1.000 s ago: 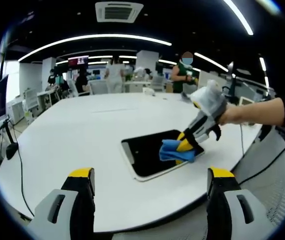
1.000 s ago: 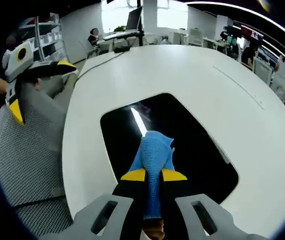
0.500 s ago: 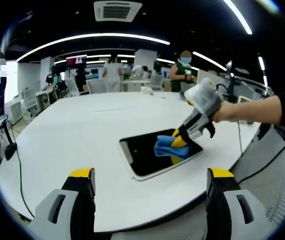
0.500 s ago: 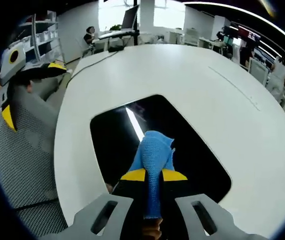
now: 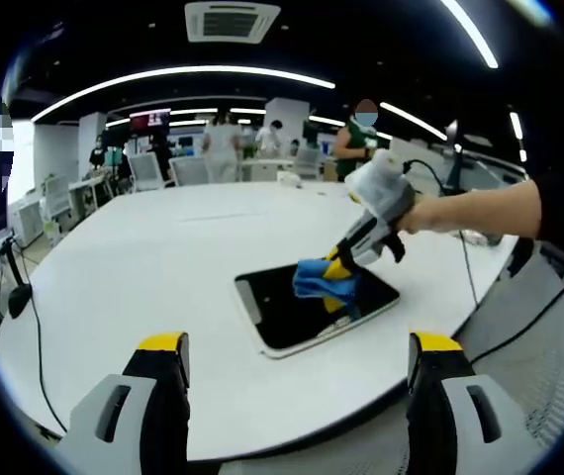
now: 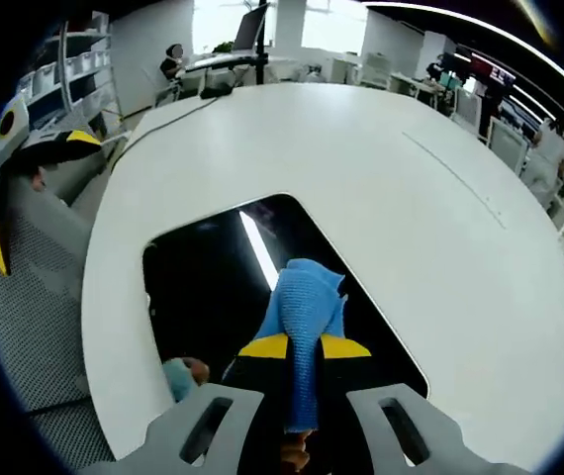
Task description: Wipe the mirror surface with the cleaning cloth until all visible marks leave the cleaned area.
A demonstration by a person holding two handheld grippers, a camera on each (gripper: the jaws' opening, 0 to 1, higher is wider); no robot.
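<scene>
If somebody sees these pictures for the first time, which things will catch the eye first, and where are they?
The blue cloth stands out most, clamped in the right gripper and pressed on the dark mirror. The mirror lies flat near the edge of a big white table. In the left gripper view, the left gripper hangs open at the table's near edge, holding nothing.

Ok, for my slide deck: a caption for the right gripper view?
Right gripper presses the blue cloth onto the mirror.
</scene>
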